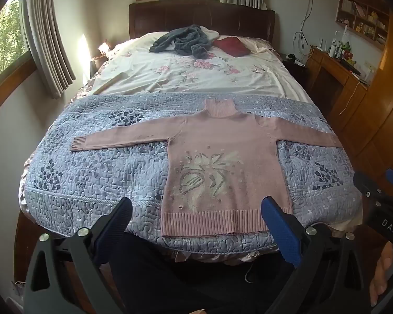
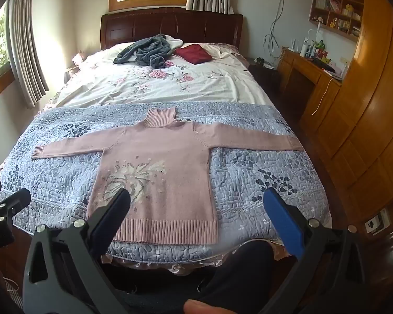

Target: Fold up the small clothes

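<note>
Evidently nothing is getting folded yet: the pink sweater (image 1: 222, 162) is lying flat, sleeves outstretched, on the quilt (image 1: 97, 172) at the bed's foot, while the left gripper (image 1: 196, 217) and right gripper (image 2: 196, 209) are hovering spread and empty.

We see both wrist views from the foot of the bed (image 1: 97, 172), looking along it toward the headboard (image 2: 170, 26) at upper centre. Left view sits slightly further left. Both share the pink sweater (image 1: 222, 162) mid-frame, not close.
</note>
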### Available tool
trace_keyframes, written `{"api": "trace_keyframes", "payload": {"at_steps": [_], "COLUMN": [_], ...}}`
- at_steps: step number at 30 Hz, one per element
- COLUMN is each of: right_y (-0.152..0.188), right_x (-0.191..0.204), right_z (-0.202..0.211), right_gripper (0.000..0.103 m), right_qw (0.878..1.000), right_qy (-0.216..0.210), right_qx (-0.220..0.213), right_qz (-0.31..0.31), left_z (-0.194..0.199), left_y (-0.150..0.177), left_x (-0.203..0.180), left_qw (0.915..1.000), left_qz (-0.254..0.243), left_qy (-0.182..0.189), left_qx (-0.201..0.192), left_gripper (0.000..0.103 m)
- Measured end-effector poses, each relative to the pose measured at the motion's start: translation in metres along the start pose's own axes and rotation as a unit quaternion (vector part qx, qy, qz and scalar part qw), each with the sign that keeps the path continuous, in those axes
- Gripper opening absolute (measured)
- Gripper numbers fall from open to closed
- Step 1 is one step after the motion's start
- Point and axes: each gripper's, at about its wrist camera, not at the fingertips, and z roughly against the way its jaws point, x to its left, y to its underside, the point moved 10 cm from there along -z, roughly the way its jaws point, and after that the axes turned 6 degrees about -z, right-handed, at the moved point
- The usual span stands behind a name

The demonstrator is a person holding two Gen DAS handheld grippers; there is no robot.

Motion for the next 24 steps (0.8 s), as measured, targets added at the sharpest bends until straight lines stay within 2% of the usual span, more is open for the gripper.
{"api": "trace_keyframes", "payload": {"at_steps": [24], "right_y": [0.009], "right_x": [0.004], "right_z": [0.008], "right_gripper": [0.100], "right_qw": [1.000], "right_qy": [0.003], "right_qx": [0.001], "right_qz": [0.002], "left_z": [0.004], "left_y": [-0.002], "left_x": [0.004], "left_qw": [1.0000], "left_qz": [0.000], "left_qy": [0.001], "left_qx": [-0.003], "left_gripper": [0.099]}}
